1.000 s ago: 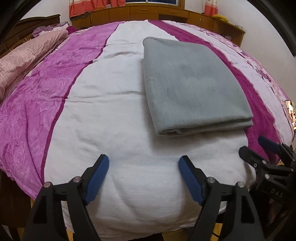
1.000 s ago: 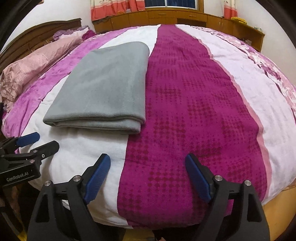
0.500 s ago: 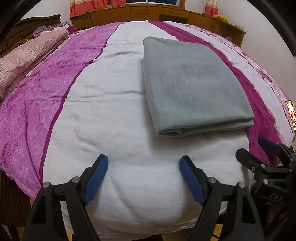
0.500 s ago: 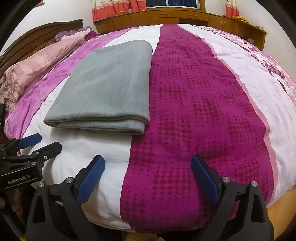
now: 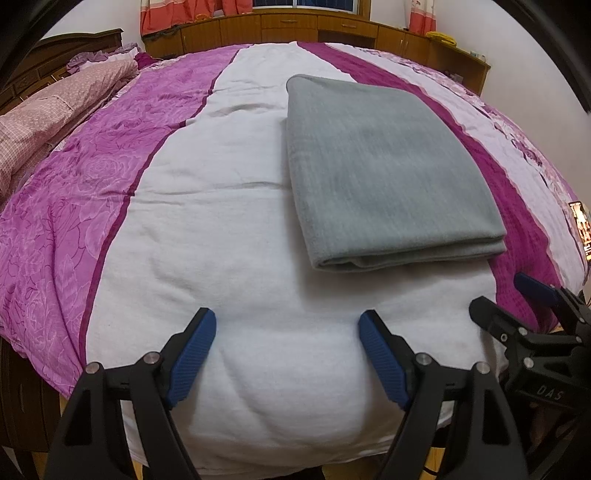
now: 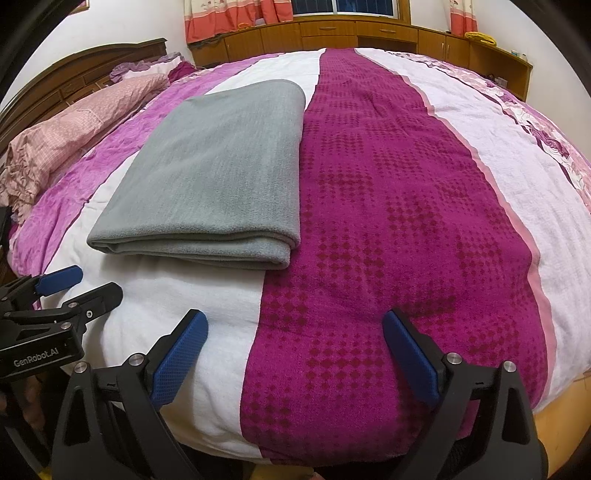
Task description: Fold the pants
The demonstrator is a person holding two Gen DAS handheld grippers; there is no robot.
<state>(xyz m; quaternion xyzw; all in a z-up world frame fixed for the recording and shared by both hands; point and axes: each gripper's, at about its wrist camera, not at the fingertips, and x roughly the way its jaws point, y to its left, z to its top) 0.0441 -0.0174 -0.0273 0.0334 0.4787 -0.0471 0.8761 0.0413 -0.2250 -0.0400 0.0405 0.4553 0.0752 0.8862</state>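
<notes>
The grey pants (image 5: 384, 173) lie folded into a flat rectangle on the bed, folded edge toward me; they also show in the right wrist view (image 6: 221, 177). My left gripper (image 5: 287, 334) is open and empty above the white stripe near the bed's front edge, short of the pants. My right gripper (image 6: 294, 332) is open and empty above the dark magenta stripe, to the right of the pants. Each gripper shows in the other's view: the right one (image 5: 517, 302) and the left one (image 6: 77, 286).
The bed has a striped purple, white and magenta cover (image 5: 110, 206). A pink pillow (image 6: 74, 125) and wooden headboard (image 6: 74, 77) are at the left. Wooden cabinets (image 6: 369, 33) line the far wall. The bed's front edge is just below both grippers.
Both grippers have drifted slightly back and up from the bed; the right wrist view shifted a little. The pants have not moved. Both grippers stay open.
</notes>
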